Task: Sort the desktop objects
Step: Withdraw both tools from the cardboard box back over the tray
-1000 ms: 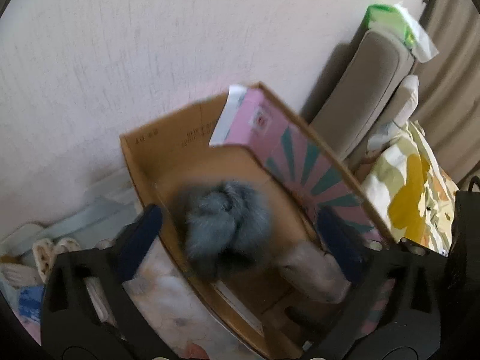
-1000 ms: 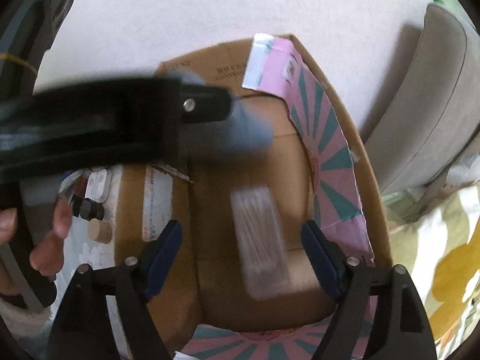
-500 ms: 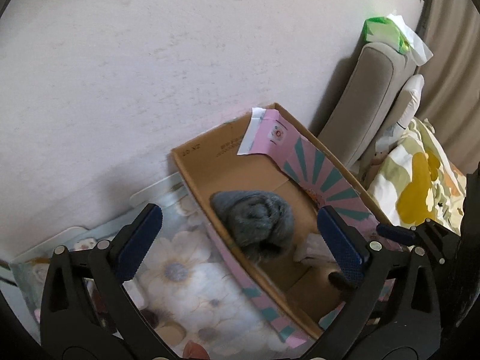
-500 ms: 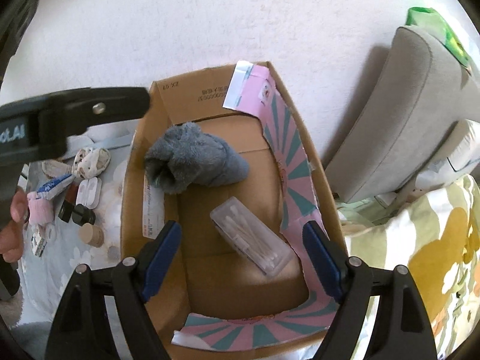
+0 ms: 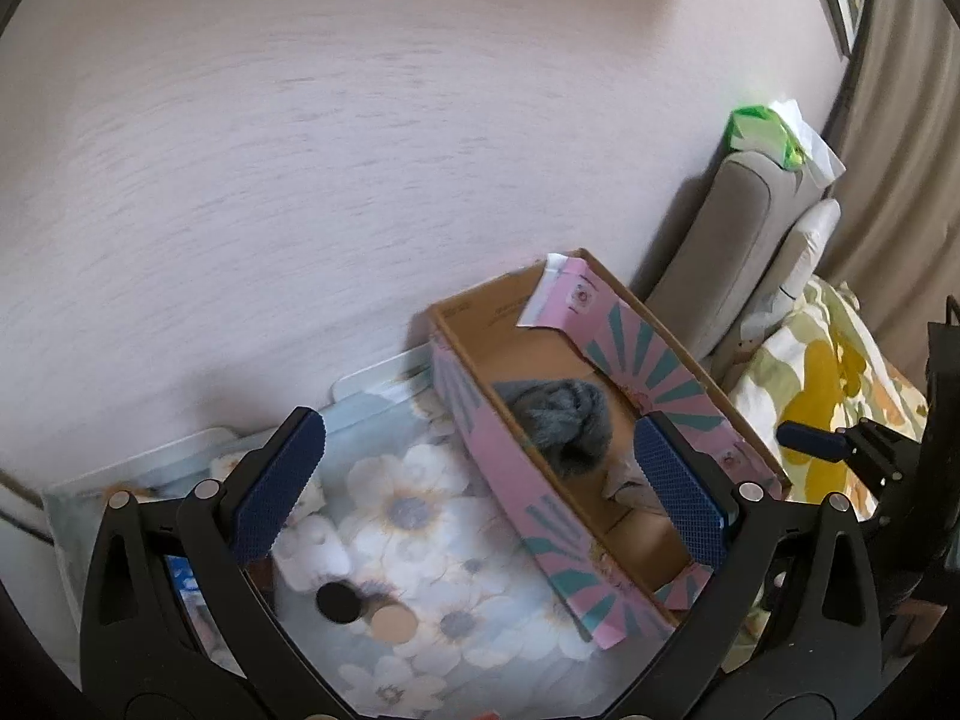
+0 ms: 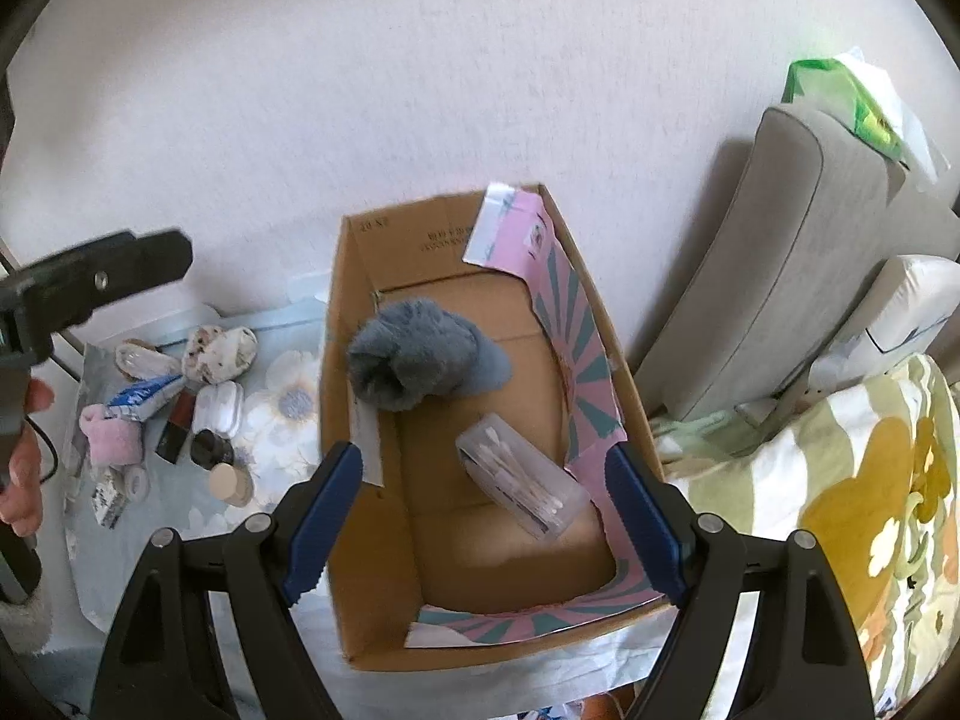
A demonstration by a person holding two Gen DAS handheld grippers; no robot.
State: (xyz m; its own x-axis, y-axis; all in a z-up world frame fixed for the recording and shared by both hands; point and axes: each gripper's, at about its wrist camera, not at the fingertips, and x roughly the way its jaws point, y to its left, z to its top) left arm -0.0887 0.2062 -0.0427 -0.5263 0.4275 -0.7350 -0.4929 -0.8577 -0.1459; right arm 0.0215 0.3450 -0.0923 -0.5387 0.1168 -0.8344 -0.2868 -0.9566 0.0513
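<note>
A cardboard box (image 6: 354, 612) with pink and teal flaps stands on a floral mat (image 5: 414, 510). A grey fuzzy sock (image 6: 414, 366) and a clear case of cotton swabs (image 6: 522, 486) lie inside it. The sock also shows in the left wrist view (image 5: 564, 420), as does the box (image 5: 540, 516). My left gripper (image 5: 480, 486) is open and empty, above the mat left of the box. My right gripper (image 6: 486, 522) is open and empty, above the box's near end. Left of the box lies a pile: a pink sock (image 6: 111, 438), a blue tube (image 6: 144, 396), a white case (image 6: 219, 408).
A black cap (image 5: 337, 603) and a tan round lid (image 5: 393, 624) lie on the mat near my left gripper. A grey cushion (image 6: 810, 276) with a green tissue pack (image 6: 840, 90) stands right of the box. A floral blanket (image 6: 852, 510) lies at right. A wall is behind.
The grey sock and the swab case dropped into the box. Both grippers have pulled up and back from the box, the left one moving left over the mat.
</note>
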